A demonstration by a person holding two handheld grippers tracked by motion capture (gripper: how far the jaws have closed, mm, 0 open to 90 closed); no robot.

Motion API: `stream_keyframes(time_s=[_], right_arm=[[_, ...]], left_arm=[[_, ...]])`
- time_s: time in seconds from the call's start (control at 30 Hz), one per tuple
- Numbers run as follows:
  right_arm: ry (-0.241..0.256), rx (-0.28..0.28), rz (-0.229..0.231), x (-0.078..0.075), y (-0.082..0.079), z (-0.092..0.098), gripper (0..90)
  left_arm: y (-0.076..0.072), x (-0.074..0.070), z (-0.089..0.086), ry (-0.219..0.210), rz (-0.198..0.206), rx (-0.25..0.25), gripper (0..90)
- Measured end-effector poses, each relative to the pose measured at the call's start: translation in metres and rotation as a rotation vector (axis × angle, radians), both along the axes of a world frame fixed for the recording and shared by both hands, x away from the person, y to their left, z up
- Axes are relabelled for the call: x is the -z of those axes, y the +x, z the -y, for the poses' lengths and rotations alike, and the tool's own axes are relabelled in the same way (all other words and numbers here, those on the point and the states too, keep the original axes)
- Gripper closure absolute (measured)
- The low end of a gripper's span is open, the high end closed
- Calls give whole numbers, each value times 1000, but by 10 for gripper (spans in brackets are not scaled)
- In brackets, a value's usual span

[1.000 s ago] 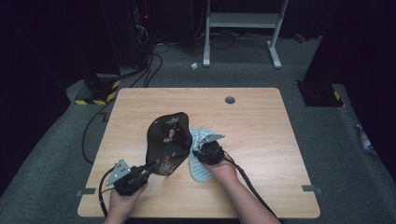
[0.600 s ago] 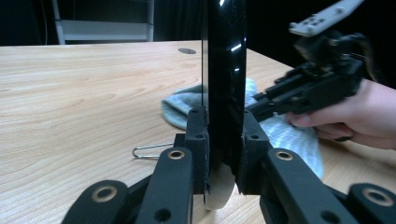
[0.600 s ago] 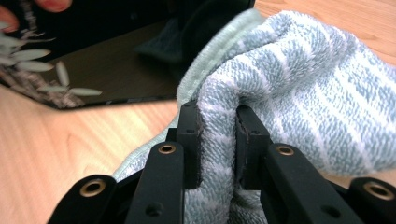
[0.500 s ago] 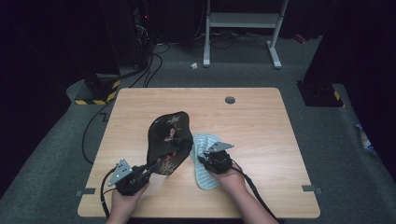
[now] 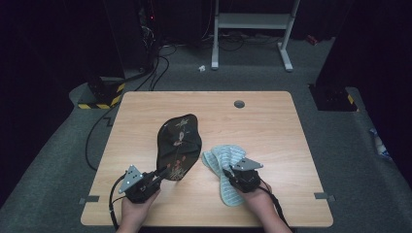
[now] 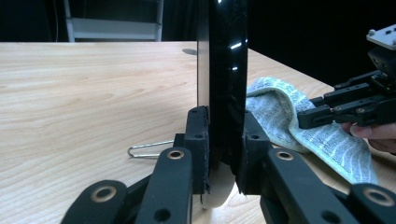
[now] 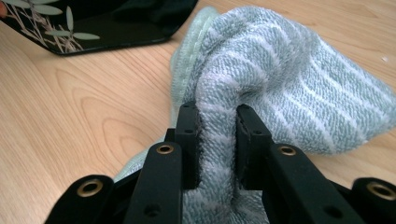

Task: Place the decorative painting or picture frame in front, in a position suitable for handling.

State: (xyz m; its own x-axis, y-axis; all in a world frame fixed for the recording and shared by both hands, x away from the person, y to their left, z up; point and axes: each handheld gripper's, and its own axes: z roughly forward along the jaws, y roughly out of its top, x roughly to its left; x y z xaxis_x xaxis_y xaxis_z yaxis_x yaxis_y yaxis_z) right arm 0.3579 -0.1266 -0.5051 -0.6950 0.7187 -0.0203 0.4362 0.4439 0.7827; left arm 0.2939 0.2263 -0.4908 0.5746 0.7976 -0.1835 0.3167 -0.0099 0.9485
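Observation:
A black lacquer plate [image 5: 179, 145] with a leaf pattern stands tilted up off the wooden table [image 5: 272, 126]. My left gripper [image 5: 160, 175] is shut on its near rim. The left gripper view has the plate [image 6: 224, 70] edge-on between the jaws of that gripper [image 6: 223, 149]. To its right lies a pale green striped towel [image 5: 221, 165], bunched up. My right gripper [image 5: 232, 175] is shut on a fold of the towel [image 7: 280, 70], pinched between the jaws of that gripper [image 7: 217, 140]. The plate [image 7: 93, 28] sits just beyond the towel.
A thin wire loop [image 6: 149, 149] lies on the table left of the plate. A round cable hole [image 5: 239, 104] is near the far edge. Past the table are floor cables [image 5: 160, 63] and a white frame [image 5: 252, 24].
My right gripper has drawn back toward the near edge and to the right, dragging the towel away from the plate. The left gripper and plate have hardly moved.

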Motion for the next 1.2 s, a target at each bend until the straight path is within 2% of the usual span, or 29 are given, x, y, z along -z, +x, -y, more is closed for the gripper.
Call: stream_keyframes(time_s=[0.13, 0.27, 0.47, 0.53, 0.7, 1.2], right_arm=[[-11, 17, 1, 5, -3, 8, 727], [-1, 35, -15, 9, -4, 16, 725], [0, 40, -21, 10, -6, 16, 723], [-1, 38, -21, 10, -7, 16, 721], [4, 41, -28, 11, -6, 16, 718], [7, 41, -34, 13, -6, 15, 712]], left_arm=[[-2, 2, 10, 37, -13, 23, 699], [-5, 1, 16, 50, -12, 50, 643], [-11, 3, 22, 75, -26, 78, 575], [-12, 4, 23, 78, -29, 93, 561], [-16, 6, 31, 116, -18, 123, 535], [-13, 8, 53, 134, -25, 192, 504]])
